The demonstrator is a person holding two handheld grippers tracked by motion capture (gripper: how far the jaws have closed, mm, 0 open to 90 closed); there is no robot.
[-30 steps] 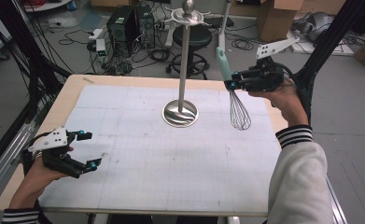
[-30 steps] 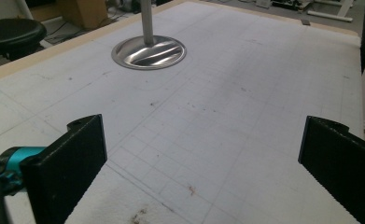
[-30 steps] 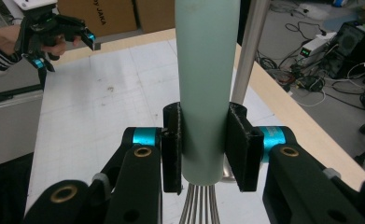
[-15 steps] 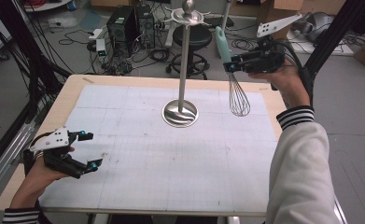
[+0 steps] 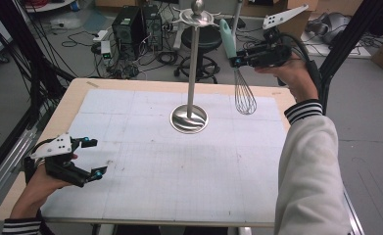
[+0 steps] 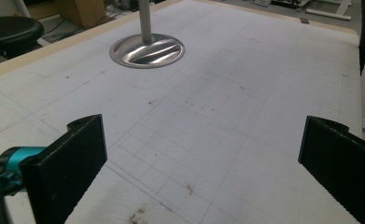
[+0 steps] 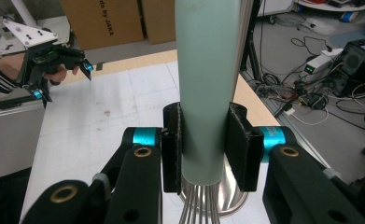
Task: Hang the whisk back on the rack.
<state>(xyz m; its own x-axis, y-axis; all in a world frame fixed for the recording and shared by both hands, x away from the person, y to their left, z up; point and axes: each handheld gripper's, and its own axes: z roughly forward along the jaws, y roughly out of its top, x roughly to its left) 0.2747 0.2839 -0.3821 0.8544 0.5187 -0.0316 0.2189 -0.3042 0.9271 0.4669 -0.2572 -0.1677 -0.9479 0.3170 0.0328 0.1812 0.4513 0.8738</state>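
ok so from my end, my right gripper (image 5: 234,60) is up in the air over the far right part of the table (image 5: 130,90), jaws pinching the pale green handle of the whisk (image 5: 238,73). The whisk hangs nearly upright, wire loops down, clear of the tabletop and just beside the steel stand (image 5: 192,63). In the right gripper view I can see both pads squeezed flat against the handle (image 7: 207,88), wires poking out below. The stand's round base (image 6: 146,49) sits toward the far edge, mid table. My left gripper (image 5: 92,156) is low near the near left corner, jaws spread wide with nothing between them
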